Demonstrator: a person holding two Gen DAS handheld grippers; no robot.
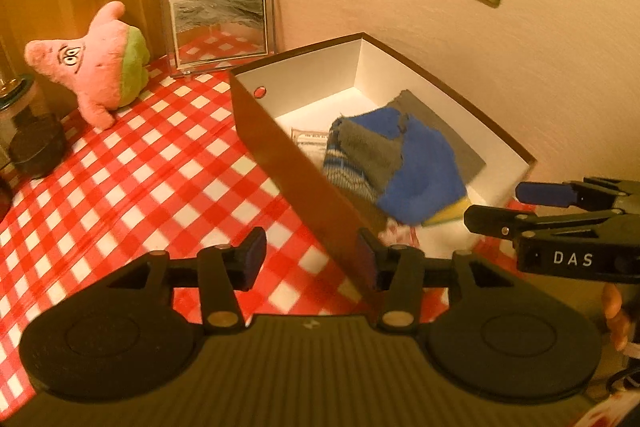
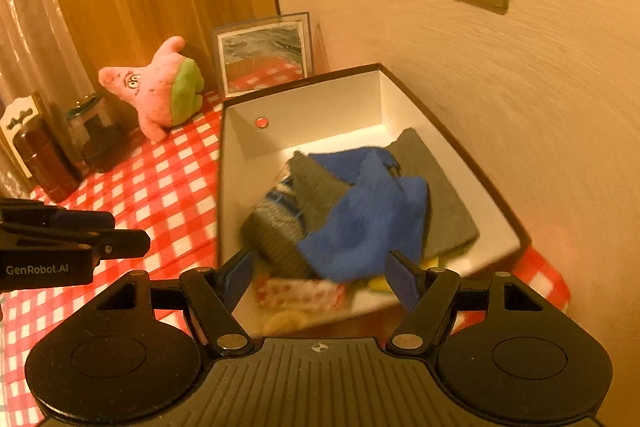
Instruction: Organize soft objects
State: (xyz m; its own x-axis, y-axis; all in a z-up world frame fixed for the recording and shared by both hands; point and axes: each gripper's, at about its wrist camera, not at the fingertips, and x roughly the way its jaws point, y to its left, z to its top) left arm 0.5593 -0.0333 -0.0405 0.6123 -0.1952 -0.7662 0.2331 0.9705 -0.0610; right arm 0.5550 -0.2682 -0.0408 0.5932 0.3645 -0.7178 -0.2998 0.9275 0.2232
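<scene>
On the red-and-white checked table (image 1: 152, 179), up against the wall, sits an open box (image 2: 404, 95), brown outside & white inside, w/ a small round hole in its left side. Soft stuff is piled inside: a blue cloth (image 2: 360, 219) on top, a grey cloth (image 2: 436, 187) under it toward the right wall, a striped knit piece (image 2: 276, 211) to the left, plus something yellow and a red-and-white patterned bit at the near end, both too blurred to name. Left tongs (image 1: 312, 259) are spread wide, hovering low at the box's near left side; the right finger looks to be touching the outside of that side wall, left finger over the tablecloth, nothing gripped. Right tongs (image 2: 320, 275) also wide, empty, poised over the near end of the box, w/ the blue cloth just ahead between the fingers; can't tell if they touch it. Back left, well apart from the box, a pink star plush toy (image 1: 96, 63) w/ green shorts stands on the table by the wooden panel. Next to it a picture frame (image 1: 220, 27) leans at the wall. Far left: a glass jar (image 2: 94, 131) and a dark brown container (image 2: 48, 163).
</scene>
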